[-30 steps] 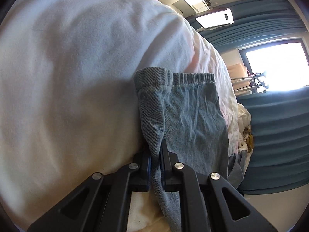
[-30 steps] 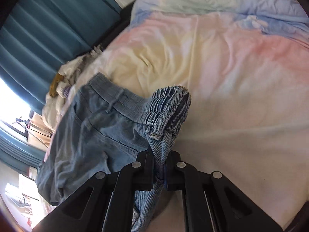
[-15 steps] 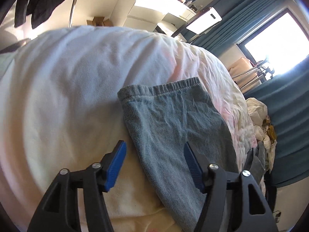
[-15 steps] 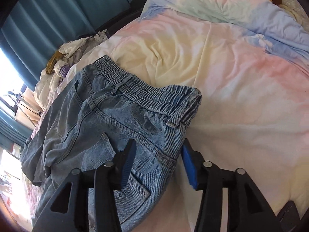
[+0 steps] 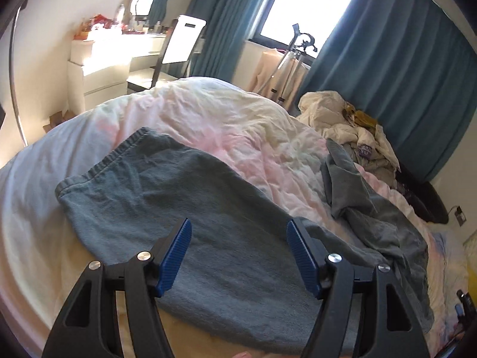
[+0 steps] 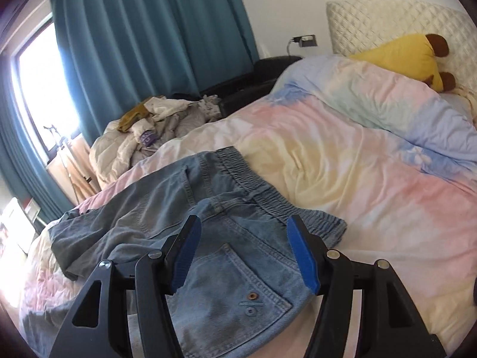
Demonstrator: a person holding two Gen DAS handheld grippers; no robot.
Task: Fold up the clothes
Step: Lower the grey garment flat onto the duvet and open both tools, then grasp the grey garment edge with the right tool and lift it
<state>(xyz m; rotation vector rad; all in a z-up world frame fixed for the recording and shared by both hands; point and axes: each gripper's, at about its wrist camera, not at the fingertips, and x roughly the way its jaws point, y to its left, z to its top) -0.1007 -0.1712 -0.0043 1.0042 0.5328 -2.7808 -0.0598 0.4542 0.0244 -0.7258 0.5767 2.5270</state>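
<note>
- Lying spread across a bed, a pair of light blue denim jeans rests on a pastel duvet blotched with pink, yellow and blue.
- From the right wrist view, the elastic waistband runs away across the duvet, and a back pocket with a small copper button faces up, close to the camera.
- The right gripper hovers low over the pocket area, its jaws spread wide with blue ribbed pads; nothing sits between them.
- From the left wrist view, one trouser leg lies flat, ending in a hemmed cuff at the left; the rest of the denim is bunched in folds toward the right.
- The left gripper is also wide open above the leg, holding no fabric.
- A heap of pale, crumpled clothing sits at the bed's far edge, beside teal curtains and a bright window.
- A yellow plush toy with brown parts lies at the head of the bed against a quilted cream headboard.
- A white dresser and a white-backed chair stand beyond the foot of the bed.
</note>
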